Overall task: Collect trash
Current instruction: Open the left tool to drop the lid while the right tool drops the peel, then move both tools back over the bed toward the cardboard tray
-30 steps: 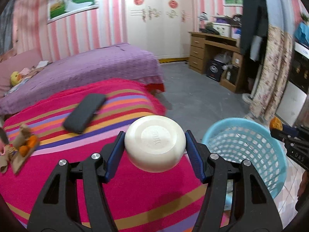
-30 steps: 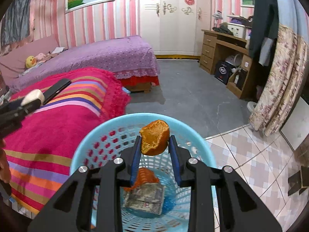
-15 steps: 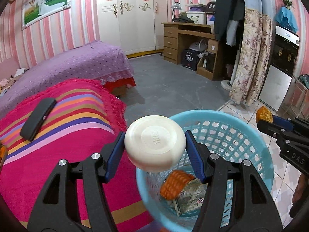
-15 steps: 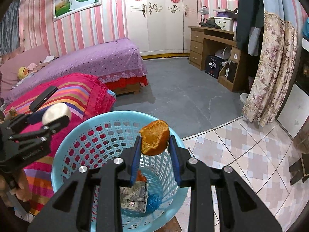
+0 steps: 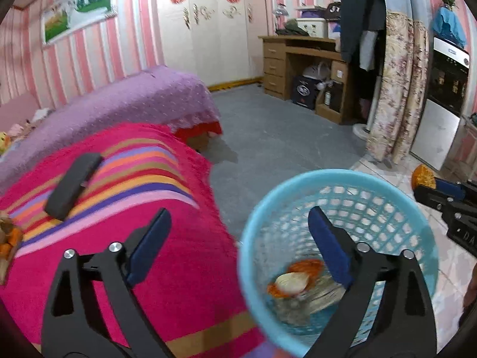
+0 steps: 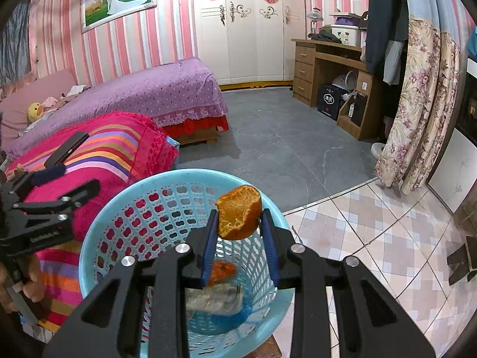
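My left gripper (image 5: 238, 238) is opening wide over the near rim of the light blue basket (image 5: 351, 176), with nothing between its jaws. The round white lid (image 5: 291, 281) lies blurred inside the basket on orange peel (image 5: 307, 266) and a crumpled wrapper. My right gripper (image 6: 240, 223) is shut on a piece of orange peel (image 6: 238, 212), held above the basket (image 6: 98, 238). Below it, more peel (image 6: 222, 270) and a wrapper (image 6: 214, 298) lie on the basket's bottom. The peel in the right gripper also shows at the right edge of the left wrist view (image 5: 423, 176).
A striped pink blanket (image 5: 125, 185) covers the bed to the left, with a black case (image 5: 73, 186) and peel scraps (image 5: 9, 235) on it. A purple bed (image 6: 155, 89) lies behind. A wooden desk (image 6: 325, 65) and floral curtain (image 6: 423, 104) stand at the right.
My left gripper has swung right from the bed to above the basket and opened. The white lid has dropped from it into the basket. The right gripper still holds its peel.
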Action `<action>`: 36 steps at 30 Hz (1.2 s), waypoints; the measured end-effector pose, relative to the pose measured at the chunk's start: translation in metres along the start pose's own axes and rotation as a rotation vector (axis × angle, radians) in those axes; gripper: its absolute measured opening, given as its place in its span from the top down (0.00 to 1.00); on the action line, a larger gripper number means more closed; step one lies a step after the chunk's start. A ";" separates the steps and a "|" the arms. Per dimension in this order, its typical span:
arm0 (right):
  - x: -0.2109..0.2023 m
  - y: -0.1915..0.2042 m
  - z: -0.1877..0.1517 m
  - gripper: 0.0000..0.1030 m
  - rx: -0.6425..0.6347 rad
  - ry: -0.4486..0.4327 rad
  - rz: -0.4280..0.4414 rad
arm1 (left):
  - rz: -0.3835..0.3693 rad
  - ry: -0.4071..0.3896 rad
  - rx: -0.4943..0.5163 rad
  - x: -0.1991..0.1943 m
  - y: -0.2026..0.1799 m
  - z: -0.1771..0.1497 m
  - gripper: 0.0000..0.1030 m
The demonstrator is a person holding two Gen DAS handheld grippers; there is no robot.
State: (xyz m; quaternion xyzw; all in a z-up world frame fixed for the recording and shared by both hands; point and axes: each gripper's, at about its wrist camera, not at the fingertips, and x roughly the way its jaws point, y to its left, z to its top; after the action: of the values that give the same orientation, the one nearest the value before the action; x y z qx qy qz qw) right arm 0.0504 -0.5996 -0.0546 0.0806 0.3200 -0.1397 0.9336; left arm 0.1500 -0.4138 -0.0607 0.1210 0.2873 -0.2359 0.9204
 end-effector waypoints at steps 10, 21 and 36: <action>0.008 0.027 0.004 0.67 -0.017 0.000 0.017 | 0.071 -0.032 -0.042 -0.033 0.050 -0.004 0.06; -0.002 0.070 0.014 0.13 -0.015 -0.035 0.013 | 0.178 -0.068 -0.085 -0.092 0.125 -0.011 0.06; -0.037 0.196 0.017 0.09 -0.159 -0.094 0.147 | 0.362 -0.036 -0.215 -0.161 0.263 -0.073 0.05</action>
State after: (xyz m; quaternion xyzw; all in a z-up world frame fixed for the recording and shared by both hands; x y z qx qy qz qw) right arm 0.0931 -0.4102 -0.0062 0.0228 0.2792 -0.0485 0.9587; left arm 0.1312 -0.1025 -0.0023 0.0675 0.2679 -0.0367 0.9604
